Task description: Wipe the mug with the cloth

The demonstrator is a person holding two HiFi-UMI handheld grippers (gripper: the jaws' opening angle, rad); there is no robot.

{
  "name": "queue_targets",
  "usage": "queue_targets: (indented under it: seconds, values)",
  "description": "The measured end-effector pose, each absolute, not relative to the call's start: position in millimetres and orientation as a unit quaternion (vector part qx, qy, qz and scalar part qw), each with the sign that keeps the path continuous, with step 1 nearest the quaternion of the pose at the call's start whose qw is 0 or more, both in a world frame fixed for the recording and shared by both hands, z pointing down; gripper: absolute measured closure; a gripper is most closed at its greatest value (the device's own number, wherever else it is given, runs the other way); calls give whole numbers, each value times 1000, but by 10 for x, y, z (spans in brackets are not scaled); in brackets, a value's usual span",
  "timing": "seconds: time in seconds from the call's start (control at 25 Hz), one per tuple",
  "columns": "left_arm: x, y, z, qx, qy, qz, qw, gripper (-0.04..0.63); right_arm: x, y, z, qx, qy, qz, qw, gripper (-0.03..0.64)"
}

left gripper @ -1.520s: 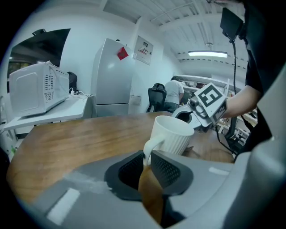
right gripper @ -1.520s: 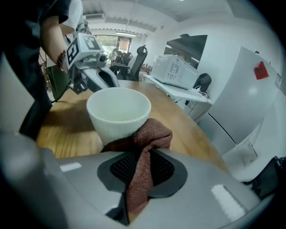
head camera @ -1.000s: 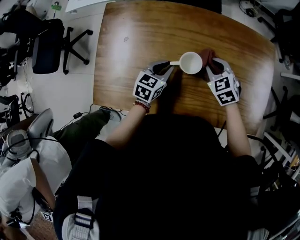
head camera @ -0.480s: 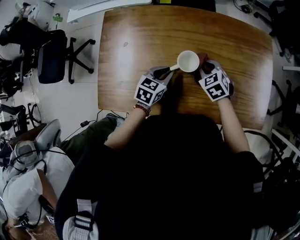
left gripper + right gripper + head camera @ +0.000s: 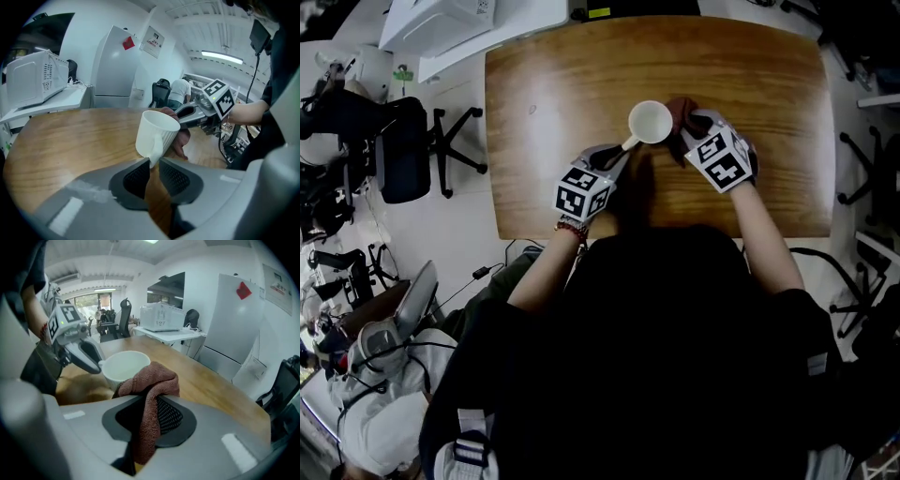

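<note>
A white ribbed mug is held above the wooden table, tilted, by its handle. My left gripper is shut on that handle. My right gripper is shut on a reddish-brown cloth, which bunches over the jaws and presses against the mug's right side. In the left gripper view the cloth shows behind the mug, with the right gripper's marker cube beyond it.
A white microwave stands on a side counter past the table's far edge. Office chairs stand on the floor at the left. A white cabinet rises behind the table.
Both grippers, the mug and the cloth have drifted left and slightly up in the head view. The cloth stays against the mug's right side.
</note>
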State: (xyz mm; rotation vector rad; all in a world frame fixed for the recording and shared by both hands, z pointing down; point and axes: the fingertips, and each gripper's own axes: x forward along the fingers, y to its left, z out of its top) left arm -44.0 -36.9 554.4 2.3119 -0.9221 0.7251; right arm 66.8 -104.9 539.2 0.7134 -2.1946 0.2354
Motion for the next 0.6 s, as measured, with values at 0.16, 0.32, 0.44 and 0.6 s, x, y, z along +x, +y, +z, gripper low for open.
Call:
queue_targets:
  seconds: [0.16, 0.32, 0.44, 0.6]
  values:
    - [-387, -358, 5532, 860, -332, 279, 269, 526, 737, -852, 5208, 286, -871, 103, 386, 552]
    - [-286, -289, 5529, 865, -317, 285, 266, 525, 699, -709, 5290, 293, -867, 121, 385, 552]
    - [-218, -250, 5529, 869, -306, 285, 266, 526, 674, -747, 5389, 304, -861, 125, 389, 552]
    - [-163, -212, 5538, 873, -294, 288, 263, 541, 666, -811, 5610, 303, -848, 115, 419, 552]
